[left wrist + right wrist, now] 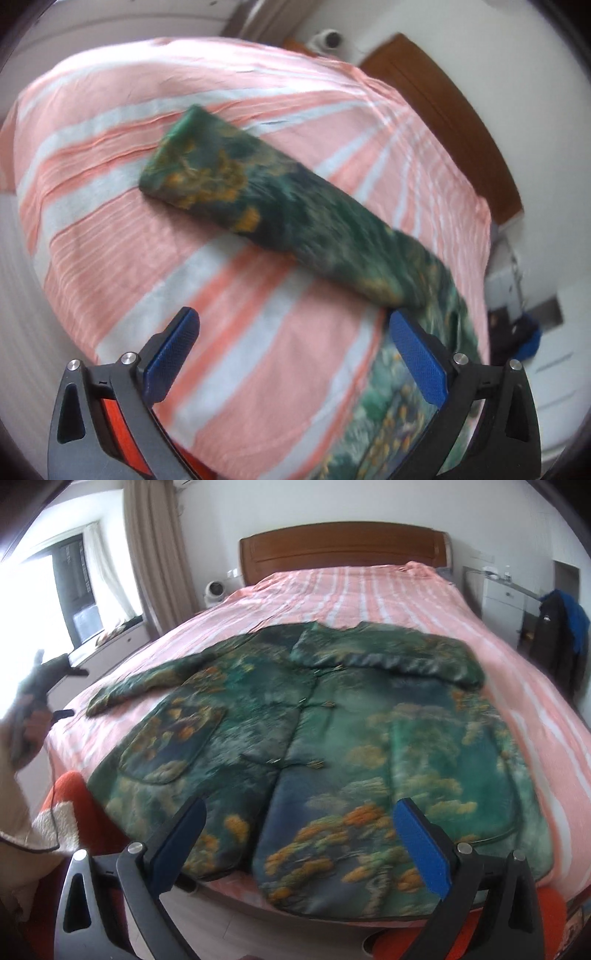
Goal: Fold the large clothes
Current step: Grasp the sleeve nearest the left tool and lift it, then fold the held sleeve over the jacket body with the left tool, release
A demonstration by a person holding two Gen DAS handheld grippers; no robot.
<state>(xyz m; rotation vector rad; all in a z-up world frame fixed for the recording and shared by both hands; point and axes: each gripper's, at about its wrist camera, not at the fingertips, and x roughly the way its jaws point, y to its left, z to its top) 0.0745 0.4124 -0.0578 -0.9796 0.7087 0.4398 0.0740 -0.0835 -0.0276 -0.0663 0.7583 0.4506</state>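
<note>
Green padded jacket [314, 716] lies front-up, spread flat across bed [369, 587] foot for folding. One sleeve [258, 192] probably extended sideways. Left gripper [291, 354] and right gripper [299, 842] fingers apart, empty.

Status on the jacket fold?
Done: jacket lies flat on the bed, one sleeve folded across the chest. In hand: nothing; left gripper and right gripper are open, empty. Left: other sleeve lies out to the side, body unfolded.

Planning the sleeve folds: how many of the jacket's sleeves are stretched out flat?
1: the left-side sleeve lies stretched across the bedspread; the other sleeve is already folded across the jacket.
</note>
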